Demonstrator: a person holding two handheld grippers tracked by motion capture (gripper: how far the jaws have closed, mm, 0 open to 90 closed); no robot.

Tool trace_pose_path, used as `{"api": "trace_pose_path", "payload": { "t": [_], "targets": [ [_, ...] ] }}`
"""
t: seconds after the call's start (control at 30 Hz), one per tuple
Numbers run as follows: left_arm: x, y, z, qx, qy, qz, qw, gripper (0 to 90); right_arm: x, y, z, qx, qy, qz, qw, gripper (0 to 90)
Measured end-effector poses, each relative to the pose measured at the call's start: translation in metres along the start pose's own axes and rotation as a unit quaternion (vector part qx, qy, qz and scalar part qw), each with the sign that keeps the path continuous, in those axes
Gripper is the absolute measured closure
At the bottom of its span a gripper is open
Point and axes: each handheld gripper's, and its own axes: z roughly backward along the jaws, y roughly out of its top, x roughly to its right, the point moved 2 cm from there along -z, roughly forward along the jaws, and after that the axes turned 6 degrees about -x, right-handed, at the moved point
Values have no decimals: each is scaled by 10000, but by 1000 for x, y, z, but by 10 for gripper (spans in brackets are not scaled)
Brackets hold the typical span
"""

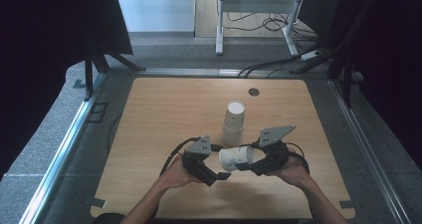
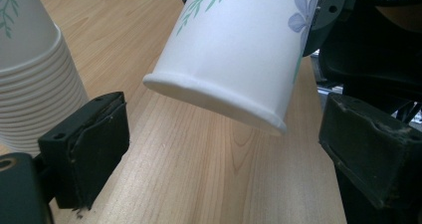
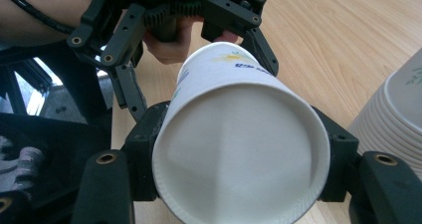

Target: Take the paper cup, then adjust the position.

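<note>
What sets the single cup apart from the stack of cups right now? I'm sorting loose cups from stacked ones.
The single cup lies sideways in the air, clamped in the right claw; the stack of cups stands upside down on the table, untouched. The single cup is one layer; the stack shows many nested rims. Both are white paper cups with a floral print.
</note>
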Motion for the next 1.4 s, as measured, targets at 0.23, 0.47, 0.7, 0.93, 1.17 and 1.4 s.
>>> {"api": "trace_pose_path", "payload": {
  "t": [0.23, 0.47, 0.7, 0.93, 1.17, 1.4],
  "targets": [
    [1, -2, 1, 75, 51, -48, 9999, 81, 0, -8, -1, 273, 36, -14, 9996, 367],
    [0, -4, 2, 134, 104, -86, 9998, 110, -1, -16, -2, 518, 156, -52, 9985, 367],
    [1, -5, 2, 184, 21, -126, 9997, 123, -1, -21, -2, 638, 250, -89, 9976, 367],
    [2, -9, -3, 160, -34, -216, 9996, 143, -1, -22, -3, 735, 344, -120, 9966, 367],
    [2, -10, -3, 298, -90, -252, 9992, 197, -2, -24, -5, 726, 431, -101, 9964, 367],
    [4, -10, -2, 333, -120, -345, 9988, 275, -2, -22, -5, 681, 425, -87, 9967, 367]
  ]
}}
